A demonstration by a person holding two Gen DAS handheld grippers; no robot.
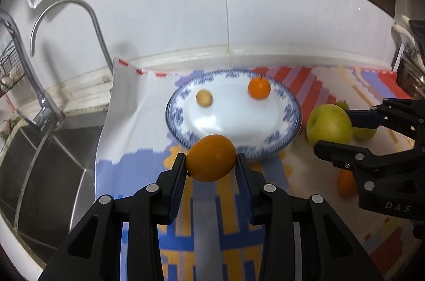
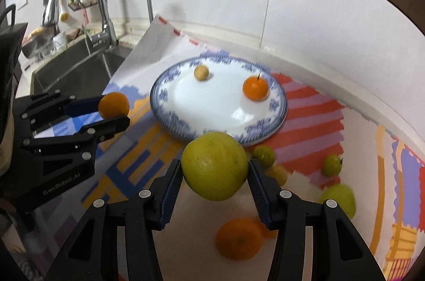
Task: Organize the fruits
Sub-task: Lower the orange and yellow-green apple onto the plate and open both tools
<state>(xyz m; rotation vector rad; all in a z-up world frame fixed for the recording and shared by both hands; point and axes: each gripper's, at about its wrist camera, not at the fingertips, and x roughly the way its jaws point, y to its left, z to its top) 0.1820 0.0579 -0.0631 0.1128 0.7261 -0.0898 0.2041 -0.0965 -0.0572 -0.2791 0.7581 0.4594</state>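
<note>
My left gripper [image 1: 211, 160] is shut on an orange [image 1: 211, 158], held just in front of the near rim of a blue-and-white plate [image 1: 289, 112]. The plate holds a small tangerine [image 1: 259, 87] and a small tan fruit [image 1: 204, 98]. My right gripper [image 2: 215, 169] is shut on a large green-yellow apple [image 2: 215, 166], held right of the plate [image 2: 164, 95]. In the left wrist view the right gripper [image 1: 333, 125] and its apple [image 1: 329, 124] show at the right. In the right wrist view the left gripper [image 2: 114, 108] with its orange [image 2: 113, 105] shows at the left.
Loose fruit lies on the patterned cloth [image 2: 313, 116]: an orange [image 2: 239, 238], several small green fruits [image 2: 332, 165] and a green apple [image 2: 341, 197]. A sink [image 1: 39, 161] with a tap [image 1: 34, 84] lies left of the cloth. A white wall runs behind.
</note>
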